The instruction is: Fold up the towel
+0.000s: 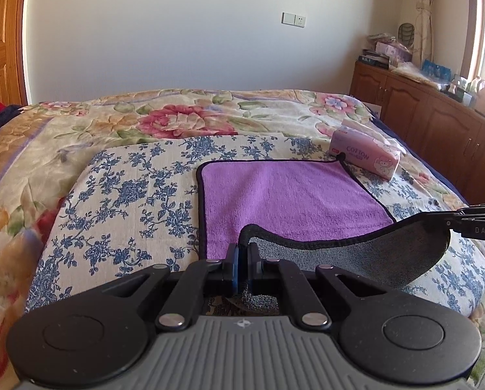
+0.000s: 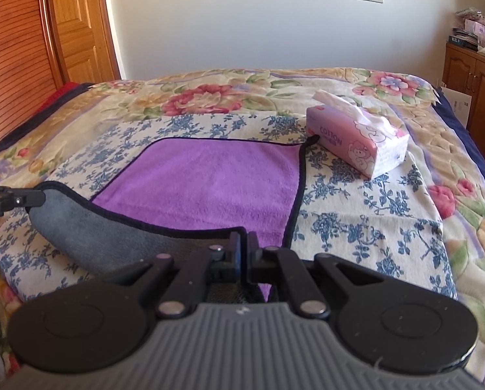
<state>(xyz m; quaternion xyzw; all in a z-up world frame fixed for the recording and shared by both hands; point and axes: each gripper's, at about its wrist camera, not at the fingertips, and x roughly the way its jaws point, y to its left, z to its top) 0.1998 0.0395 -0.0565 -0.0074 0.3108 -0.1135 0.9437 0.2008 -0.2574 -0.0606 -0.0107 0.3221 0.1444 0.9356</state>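
Purple towel (image 1: pixel 291 195) corners hidden between jaws

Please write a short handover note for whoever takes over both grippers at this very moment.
Left gripper: shut on the near left corner of the purple microfibre towel with grey underside and black trim.
Right gripper: shut on the near right corner.
The towel's far half lies flat on the blue-flowered cream cloth; the near edge is lifted, grey side showing.
The pink pack of cotton tissues sits at the far right corner.
Done: both corners gripped and raised.
Left: carry them to the far edge, release, probably fold again.
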